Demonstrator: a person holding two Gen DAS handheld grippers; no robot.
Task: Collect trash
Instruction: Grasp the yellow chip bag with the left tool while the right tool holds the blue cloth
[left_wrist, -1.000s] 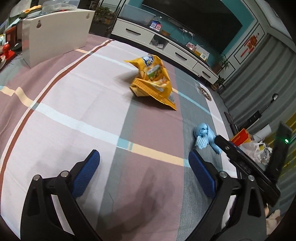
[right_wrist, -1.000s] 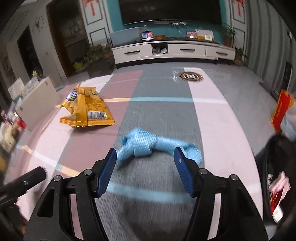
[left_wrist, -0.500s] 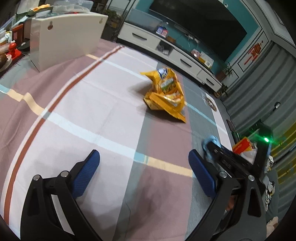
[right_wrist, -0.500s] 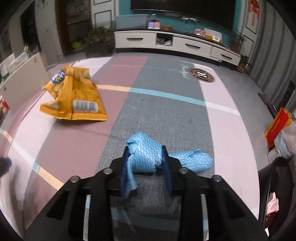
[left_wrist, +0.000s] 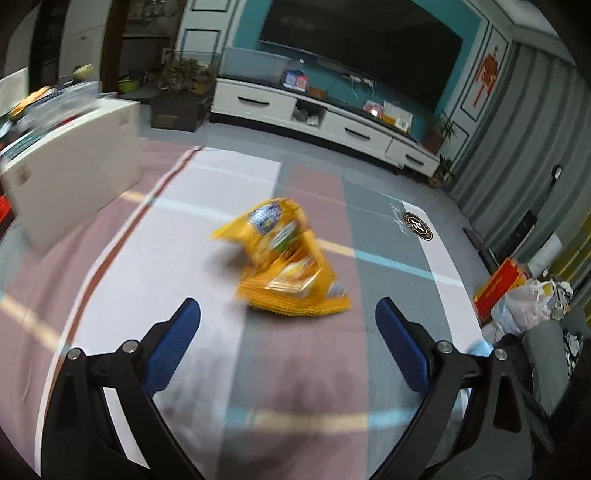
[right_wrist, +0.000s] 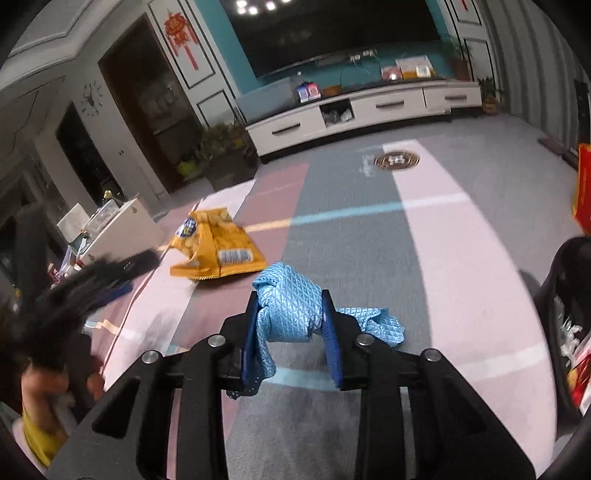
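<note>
Right gripper (right_wrist: 291, 325) jaws, open around blue cloth (right_wrist: 291, 310) a second ago, now clamped on knot, cloth lifted off striped rug (right_wrist: 461, 258). Left gripper (left_wrist: 288, 347) jaws wide, empty, now nearer yellow chip bag (left_wrist: 288, 266), bag centred just beyond fingertips.

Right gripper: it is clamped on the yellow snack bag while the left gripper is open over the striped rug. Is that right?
Not quite. The right gripper is clamped on the knotted blue cloth, not the bag; the right wrist view shows the pads pressing its knot. The yellow snack bag lies free on the striped rug, ahead of the open left gripper.
</note>
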